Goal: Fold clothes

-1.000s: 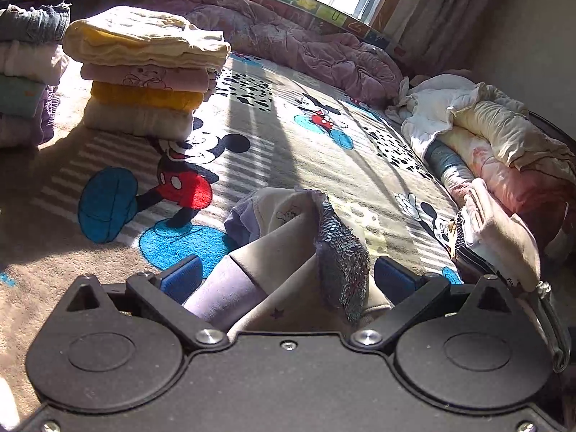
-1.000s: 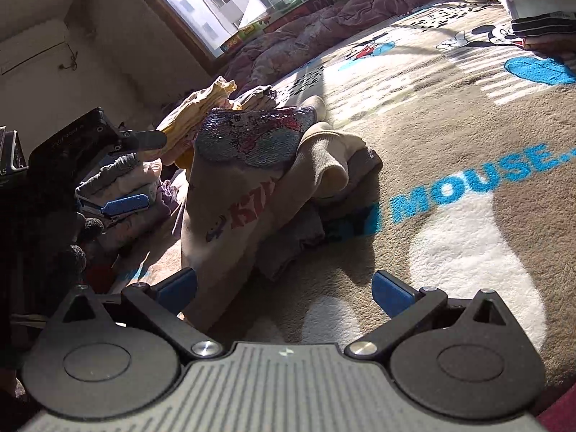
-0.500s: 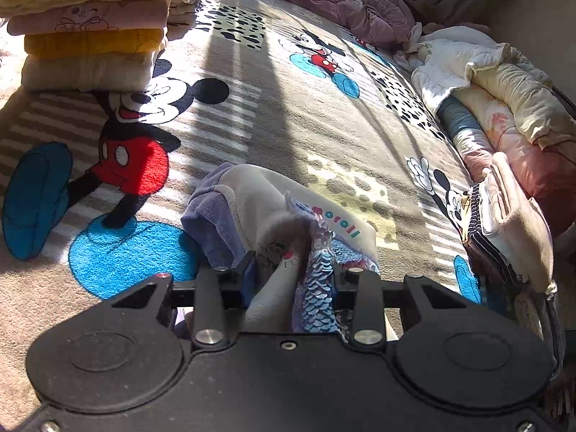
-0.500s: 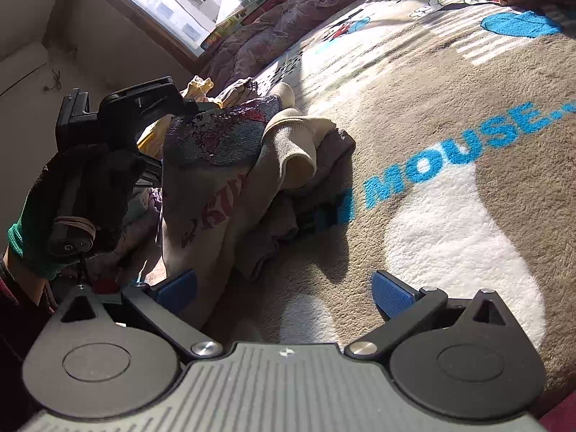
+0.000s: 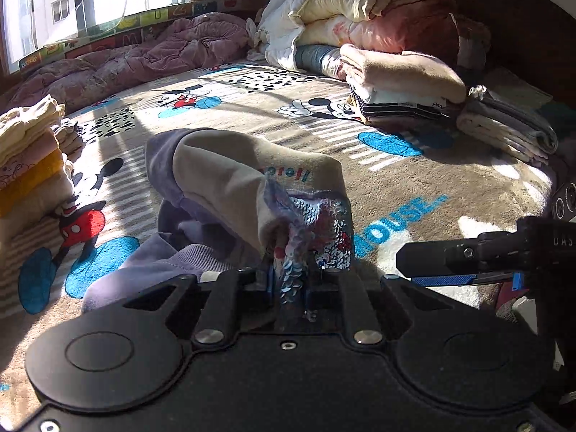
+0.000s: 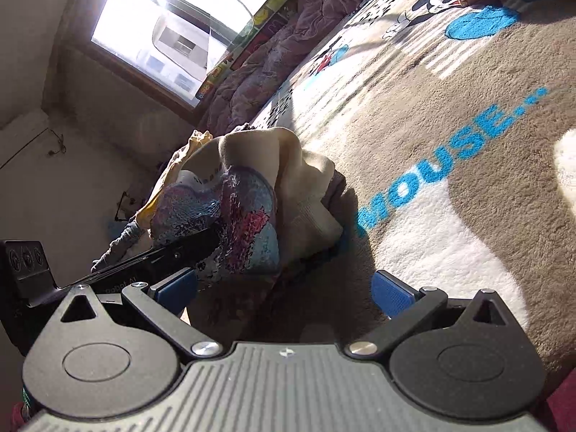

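A beige sweatshirt [image 5: 223, 176] with purple cuffs and a sequin patch lies crumpled on the Mickey Mouse blanket [image 5: 414, 180]. My left gripper [image 5: 288, 284] is shut on the sequinned part of the sweatshirt and holds it bunched up. The sweatshirt also shows in the right wrist view [image 6: 284, 180], just ahead and left of my right gripper [image 6: 284, 289], which is open and empty, low over the blanket [image 6: 468, 136]. The right gripper appears at the right edge of the left wrist view [image 5: 468, 262].
A stack of folded clothes [image 5: 28, 165] stands at the left. Another folded stack [image 5: 403, 82] and rolled bedding [image 5: 360, 14] lie at the back right. A purple quilt [image 5: 144, 54] runs under the window. More folded cloths [image 5: 504, 129] sit at the far right.
My left gripper closed on the sweatshirt's sequin part and swung round to the right with it. My right gripper stayed open and came closer to the garment.
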The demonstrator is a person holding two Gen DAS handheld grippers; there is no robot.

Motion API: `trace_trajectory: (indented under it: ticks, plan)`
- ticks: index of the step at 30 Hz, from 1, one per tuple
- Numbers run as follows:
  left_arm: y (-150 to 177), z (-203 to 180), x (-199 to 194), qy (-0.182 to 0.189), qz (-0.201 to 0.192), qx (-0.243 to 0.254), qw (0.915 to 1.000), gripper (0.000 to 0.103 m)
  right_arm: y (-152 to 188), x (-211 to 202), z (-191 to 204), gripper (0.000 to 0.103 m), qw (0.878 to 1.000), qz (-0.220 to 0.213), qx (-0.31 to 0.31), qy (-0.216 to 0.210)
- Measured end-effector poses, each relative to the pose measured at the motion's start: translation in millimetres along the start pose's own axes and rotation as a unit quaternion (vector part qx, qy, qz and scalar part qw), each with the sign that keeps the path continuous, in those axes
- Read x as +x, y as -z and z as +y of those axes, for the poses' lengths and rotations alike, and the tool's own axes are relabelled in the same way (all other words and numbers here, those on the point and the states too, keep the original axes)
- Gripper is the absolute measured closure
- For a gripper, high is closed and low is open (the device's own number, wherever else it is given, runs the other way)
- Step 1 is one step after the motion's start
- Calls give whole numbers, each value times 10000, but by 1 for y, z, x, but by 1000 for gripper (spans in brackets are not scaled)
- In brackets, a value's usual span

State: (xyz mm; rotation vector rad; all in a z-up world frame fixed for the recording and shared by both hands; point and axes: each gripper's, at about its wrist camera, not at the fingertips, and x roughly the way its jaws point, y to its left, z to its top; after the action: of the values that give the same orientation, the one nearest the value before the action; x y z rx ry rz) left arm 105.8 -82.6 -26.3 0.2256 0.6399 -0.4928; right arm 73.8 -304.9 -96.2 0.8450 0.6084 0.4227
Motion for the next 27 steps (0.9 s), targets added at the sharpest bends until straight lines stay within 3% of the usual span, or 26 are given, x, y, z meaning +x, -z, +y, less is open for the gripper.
trace_trajectory:
  ticks: [8,12,15,17,20,23,27]
  plan:
    - [64,-56,-20,71,25,673,9977,91,-2,-27,-1,1,9990,-377,130,-205]
    - [89,-74,-18,260,234,1030,9941,90,0,-38,5,0,9982,-548,-133,-205]
    - [102,-77,-18,519,428,1157,9910,78,2,-44,15,3,9958,-663,-601,-179]
    - [105,-74,-23,776,473,1134,9894,59,4,-45,21,10,9937,-650,-905,-87]
    - [100,-62,-36,1022,400,894,9899,58,9,-42,29,18,9898,-592,-1296,38]
    - [94,-37,-58,1225,68,454,9914,58,15,-41,42,23,9836,-566,-1709,58]
    - [85,10,-77,1038,-544,-800,9899,56,22,-33,62,21,9725,-593,-2249,160]
